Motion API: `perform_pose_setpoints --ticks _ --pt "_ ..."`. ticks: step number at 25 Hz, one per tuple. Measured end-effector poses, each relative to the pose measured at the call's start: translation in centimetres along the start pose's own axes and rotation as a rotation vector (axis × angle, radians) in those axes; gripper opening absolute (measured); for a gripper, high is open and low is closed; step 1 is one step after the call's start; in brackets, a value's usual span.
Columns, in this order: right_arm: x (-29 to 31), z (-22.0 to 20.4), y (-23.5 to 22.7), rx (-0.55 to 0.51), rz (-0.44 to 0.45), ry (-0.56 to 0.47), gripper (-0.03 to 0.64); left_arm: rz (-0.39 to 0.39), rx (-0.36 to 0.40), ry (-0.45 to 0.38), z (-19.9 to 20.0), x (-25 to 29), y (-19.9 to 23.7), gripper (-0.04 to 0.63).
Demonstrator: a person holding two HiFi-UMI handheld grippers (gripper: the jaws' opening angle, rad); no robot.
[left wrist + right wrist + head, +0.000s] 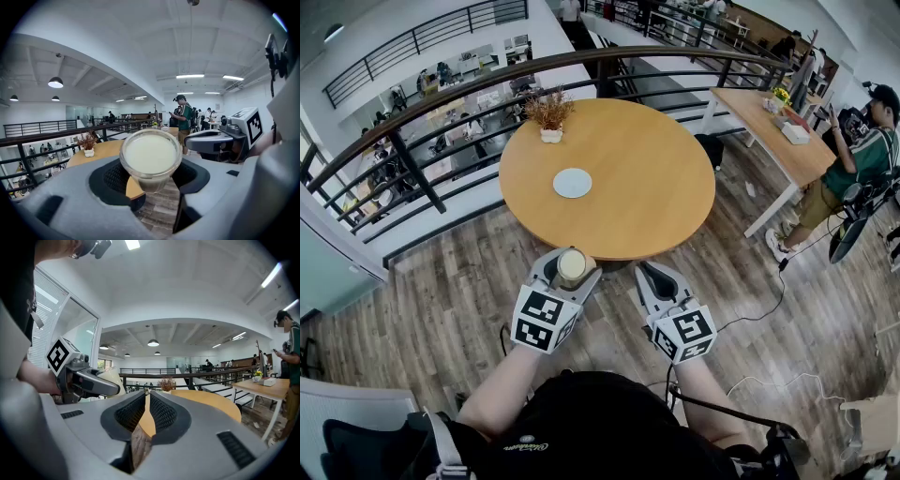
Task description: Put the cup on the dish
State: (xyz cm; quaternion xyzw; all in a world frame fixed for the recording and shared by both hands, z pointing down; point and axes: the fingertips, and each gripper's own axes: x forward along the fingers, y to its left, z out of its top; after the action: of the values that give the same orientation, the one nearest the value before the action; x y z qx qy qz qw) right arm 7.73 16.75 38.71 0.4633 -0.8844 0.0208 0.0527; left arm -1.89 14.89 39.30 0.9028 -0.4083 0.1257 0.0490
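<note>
My left gripper [570, 277] has the cup [151, 154] clamped between its pads, its jaws spread wide around the cup's wall. My right gripper [146, 397] is closed up with nothing in it.

The white dish [572, 183] lies flat on the round wooden counter [656, 187]. Seen from the dish, the cup hangs well short of it on my side, out past the counter's near edge and over the floor boards. In the head view the two line up almost exactly, so I judge the coming move to be a straight carry forward and then down. The left gripper is the nearer to the dish, with the right just beside it.

The cup is a clear tumbler, upright (its axis stands vertical), and filled close to the rim with something pale and milky. I would keep it level.
</note>
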Motion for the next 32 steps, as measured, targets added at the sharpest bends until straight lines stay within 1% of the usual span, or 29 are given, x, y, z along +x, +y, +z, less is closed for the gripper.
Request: perform_pose_setpoints --ticks 7,12,16,26,32 --pt "-0.1 -0.4 0.1 0.0 0.004 0.007 0.032 0.001 -0.004 0.005 -0.3 -0.1 -0.3 0.259" --pt "-0.6 -0.2 -0.4 0.041 0.001 -0.025 0.028 0.004 -0.007 0.007 -0.7 0.1 -0.8 0.259" --pt "-0.9 -0.2 -0.6 0.04 0.013 -0.032 0.028 0.013 -0.008 0.007 -0.6 0.3 -1.2 0.259" --pt "-3.1 -0.6 -4.0 0.031 0.034 -0.051 0.028 0.043 -0.006 0.008 -0.1 2.8 -4.1 0.259" --pt "-5.2 -1.6 -6.0 0.025 0.031 -0.036 0.028 0.061 -0.01 0.01 0.1 4.3 -5.7 0.259"
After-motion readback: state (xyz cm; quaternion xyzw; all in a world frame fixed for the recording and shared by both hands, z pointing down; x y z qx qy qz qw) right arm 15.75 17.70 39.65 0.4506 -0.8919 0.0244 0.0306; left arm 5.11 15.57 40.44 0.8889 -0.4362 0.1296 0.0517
